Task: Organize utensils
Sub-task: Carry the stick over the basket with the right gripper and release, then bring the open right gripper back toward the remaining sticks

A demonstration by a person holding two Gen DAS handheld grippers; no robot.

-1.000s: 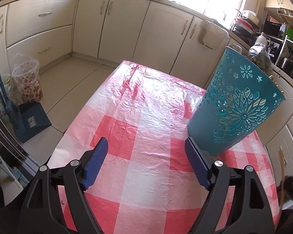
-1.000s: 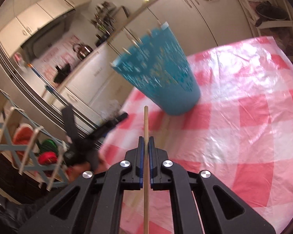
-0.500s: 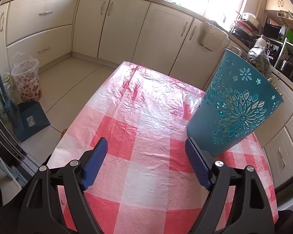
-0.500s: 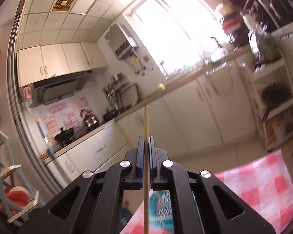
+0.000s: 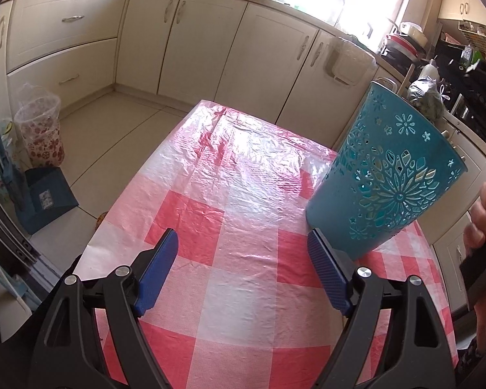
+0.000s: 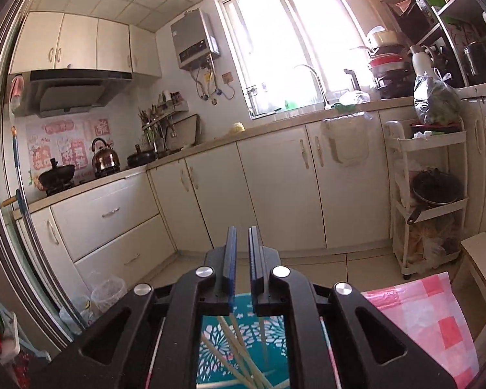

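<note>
Right hand-held gripper (image 6: 241, 259), jaws just opening, nothing between them, directly above teal holder (image 6: 243, 334) of chopsticks (image 6: 233, 350), probably just dropped; left hand-held gripper (image 5: 241, 265) wide open, empty.

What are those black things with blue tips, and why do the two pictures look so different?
They are two claws that a person holds, one in each hand, each with a little camera looking along it. One picture is from the left claw: it is wide open and empty over the table with its pink checked cloth, beside a teal holder. At the edge you can see the person's hand. The other picture is from the right claw, which points at the kitchen cupboards. Its jaws have just been opening a crack, with nothing between them. Under it you can peek into the holder, where wooden chopsticks lie.
</note>
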